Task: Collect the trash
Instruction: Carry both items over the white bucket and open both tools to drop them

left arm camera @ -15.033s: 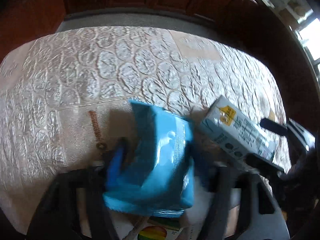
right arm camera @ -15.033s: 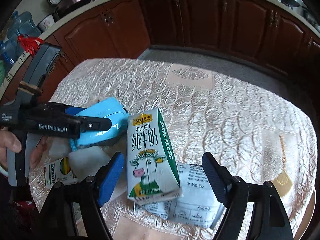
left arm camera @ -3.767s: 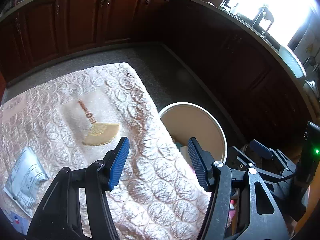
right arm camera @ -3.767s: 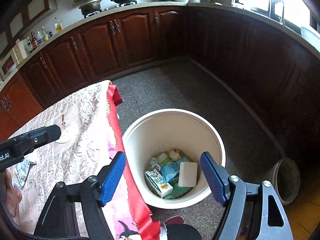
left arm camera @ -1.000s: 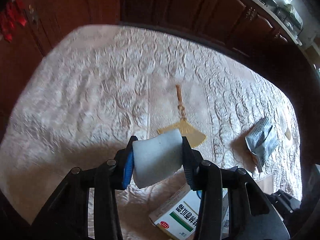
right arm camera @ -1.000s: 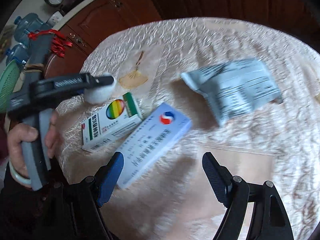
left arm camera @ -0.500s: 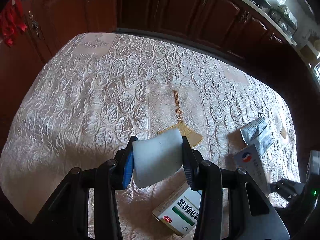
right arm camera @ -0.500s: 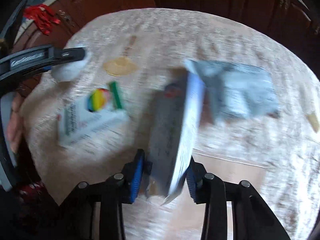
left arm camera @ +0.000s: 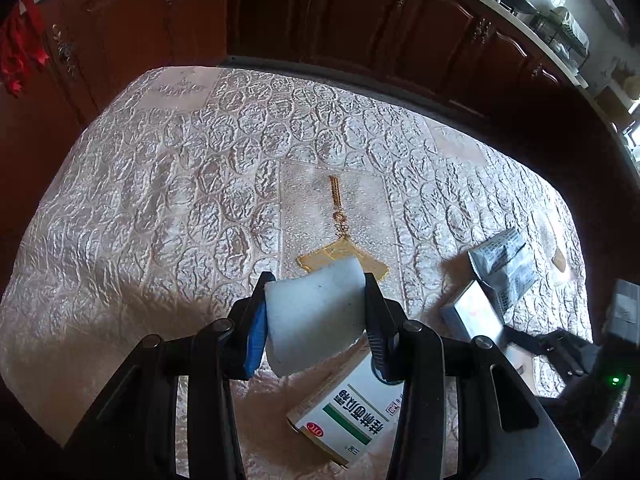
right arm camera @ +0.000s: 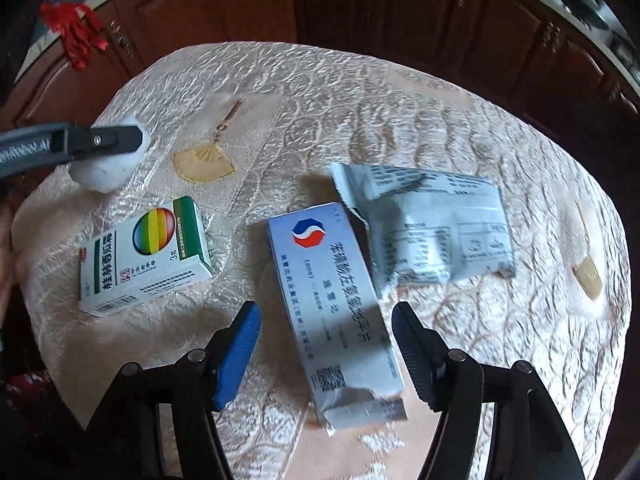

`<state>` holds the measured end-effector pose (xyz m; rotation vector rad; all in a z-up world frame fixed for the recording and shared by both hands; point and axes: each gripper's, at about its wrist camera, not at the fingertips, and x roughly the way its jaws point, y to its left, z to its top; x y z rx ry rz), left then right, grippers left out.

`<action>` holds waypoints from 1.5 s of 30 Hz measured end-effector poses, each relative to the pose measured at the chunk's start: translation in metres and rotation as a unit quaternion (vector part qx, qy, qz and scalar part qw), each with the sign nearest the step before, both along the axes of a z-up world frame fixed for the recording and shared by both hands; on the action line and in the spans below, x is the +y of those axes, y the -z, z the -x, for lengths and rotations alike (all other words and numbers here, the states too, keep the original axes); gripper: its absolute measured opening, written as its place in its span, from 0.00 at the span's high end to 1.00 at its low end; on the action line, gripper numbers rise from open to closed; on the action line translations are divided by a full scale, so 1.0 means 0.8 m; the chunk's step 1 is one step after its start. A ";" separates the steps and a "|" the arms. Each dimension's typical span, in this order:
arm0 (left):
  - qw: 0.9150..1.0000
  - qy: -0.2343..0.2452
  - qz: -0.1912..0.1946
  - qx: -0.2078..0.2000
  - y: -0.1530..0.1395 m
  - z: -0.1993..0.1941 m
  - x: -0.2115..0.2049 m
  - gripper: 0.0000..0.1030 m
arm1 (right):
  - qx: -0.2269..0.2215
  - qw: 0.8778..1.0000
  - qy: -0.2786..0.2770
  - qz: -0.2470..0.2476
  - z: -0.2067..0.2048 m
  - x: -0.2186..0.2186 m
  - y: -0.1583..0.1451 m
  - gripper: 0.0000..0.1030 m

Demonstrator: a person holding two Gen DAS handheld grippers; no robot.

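Note:
My left gripper [left arm camera: 316,316] is shut on a white foam piece [left arm camera: 316,320] and holds it above the table; the right wrist view shows the same foam piece [right arm camera: 108,168] at the far left. My right gripper [right arm camera: 326,344] is open, its fingers either side of a long pale blue medicine box [right arm camera: 334,304] that lies flat on the table. A white and green medicine box [right arm camera: 144,256] lies to its left and shows in the left wrist view [left arm camera: 352,412]. A crumpled grey wrapper [right arm camera: 428,224] lies to the right of the blue box.
The round table [right arm camera: 400,112] has a shiny embossed beige cloth with gold fan motifs [right arm camera: 204,164]. Dark red wooden cabinets [left arm camera: 360,20] stand behind it. A red tassel [right arm camera: 74,28] hangs at the far left.
My right gripper was closed on the blue box and tilting it; now it is open and the box lies flat between the fingers. The left gripper still holds the foam.

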<state>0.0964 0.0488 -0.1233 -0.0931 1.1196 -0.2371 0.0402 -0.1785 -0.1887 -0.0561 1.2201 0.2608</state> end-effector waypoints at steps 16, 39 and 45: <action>0.997 0.065 0.030 -0.042 -0.067 0.031 -0.084 0.61 | -0.085 0.990 0.055 -0.094 0.057 -0.118 -0.082 0.54; 0.959 0.274 0.040 -0.052 -0.094 0.087 -0.412 0.61 | -0.130 0.938 0.319 -0.037 0.174 -0.430 -0.103 0.54; 0.944 0.323 0.059 -0.034 -0.083 0.103 -0.500 0.61 | -0.117 0.918 0.378 -0.024 0.205 -0.499 -0.085 0.54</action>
